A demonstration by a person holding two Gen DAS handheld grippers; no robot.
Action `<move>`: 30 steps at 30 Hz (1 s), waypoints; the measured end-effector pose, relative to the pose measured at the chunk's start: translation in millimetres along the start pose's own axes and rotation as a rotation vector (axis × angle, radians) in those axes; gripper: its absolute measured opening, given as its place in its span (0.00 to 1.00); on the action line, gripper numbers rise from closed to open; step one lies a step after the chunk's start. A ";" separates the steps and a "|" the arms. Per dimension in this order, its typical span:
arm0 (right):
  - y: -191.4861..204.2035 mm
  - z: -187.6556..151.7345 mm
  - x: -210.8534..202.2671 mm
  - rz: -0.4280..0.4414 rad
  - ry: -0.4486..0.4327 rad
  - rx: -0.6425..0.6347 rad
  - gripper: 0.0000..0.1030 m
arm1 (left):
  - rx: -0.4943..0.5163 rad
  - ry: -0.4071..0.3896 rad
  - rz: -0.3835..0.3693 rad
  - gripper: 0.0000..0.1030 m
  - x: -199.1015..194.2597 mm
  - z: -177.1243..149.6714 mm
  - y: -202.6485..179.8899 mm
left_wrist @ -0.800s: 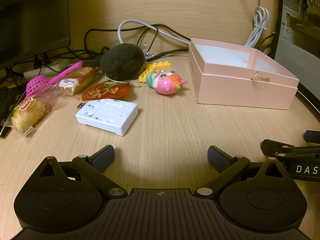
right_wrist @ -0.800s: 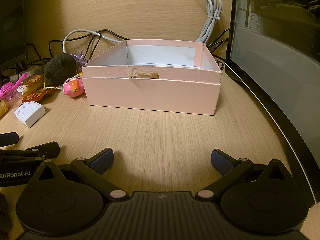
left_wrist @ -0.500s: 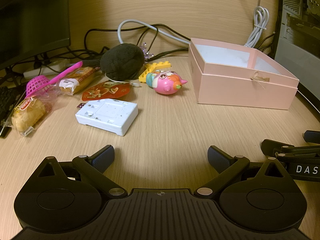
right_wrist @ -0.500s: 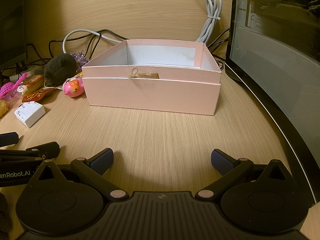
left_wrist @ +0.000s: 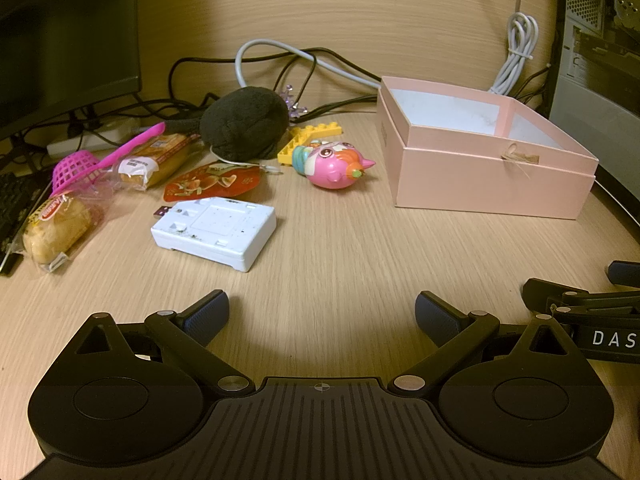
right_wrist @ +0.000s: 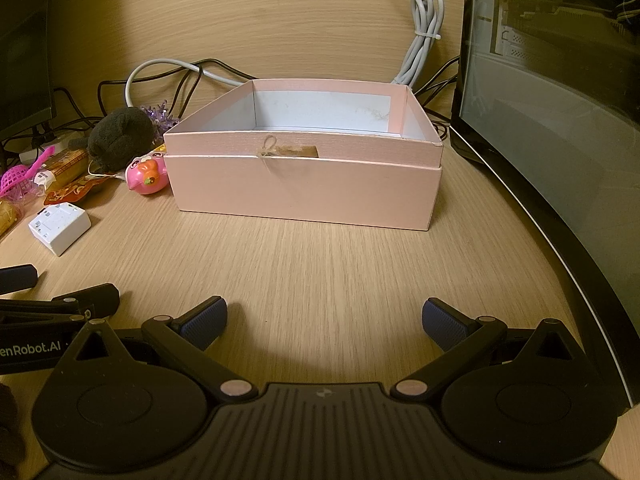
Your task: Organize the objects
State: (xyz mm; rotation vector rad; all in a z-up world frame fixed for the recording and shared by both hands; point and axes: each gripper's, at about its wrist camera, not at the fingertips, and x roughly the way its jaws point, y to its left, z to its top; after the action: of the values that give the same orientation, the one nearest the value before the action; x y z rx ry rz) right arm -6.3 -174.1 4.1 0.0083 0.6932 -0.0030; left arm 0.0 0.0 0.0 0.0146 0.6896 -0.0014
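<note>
An open, empty pink box [left_wrist: 488, 172] stands on the wooden desk; in the right wrist view it [right_wrist: 304, 188] is straight ahead. Left of it lie a pink bird toy [left_wrist: 332, 166], a yellow brick [left_wrist: 310, 138], a black plush [left_wrist: 244, 124], a white adapter [left_wrist: 216, 232], an orange sachet [left_wrist: 212, 184], two wrapped breads [left_wrist: 56, 228] [left_wrist: 154, 162] and a pink net scoop [left_wrist: 96, 164]. My left gripper [left_wrist: 322, 316] is open and empty, short of the adapter. My right gripper [right_wrist: 324, 320] is open and empty, short of the box.
A monitor [left_wrist: 68, 36] stands at the far left with a keyboard [left_wrist: 12, 208] below it. Cables [left_wrist: 280, 64] run along the back wall. A dark computer case [right_wrist: 560, 120] borders the right side. The right gripper shows at the left wrist view's right edge [left_wrist: 580, 308].
</note>
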 end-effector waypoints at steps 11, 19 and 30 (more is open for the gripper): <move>0.7 -0.7 0.5 0.000 0.000 0.000 1.00 | -0.002 0.000 0.004 0.99 0.0 0.0 -0.1; -2.8 -3.0 -2.0 0.009 0.005 -0.005 1.00 | -0.002 0.000 0.003 0.99 0.1 0.0 -0.1; -5.8 5.3 0.9 0.045 0.076 -0.036 1.00 | -0.365 0.052 0.129 0.98 0.0 44.6 49.8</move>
State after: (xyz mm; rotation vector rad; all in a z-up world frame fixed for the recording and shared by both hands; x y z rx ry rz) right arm -2.2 -179.9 7.6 -0.0110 0.7685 0.0534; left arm 28.7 49.2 35.1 -0.2926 0.7320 0.2494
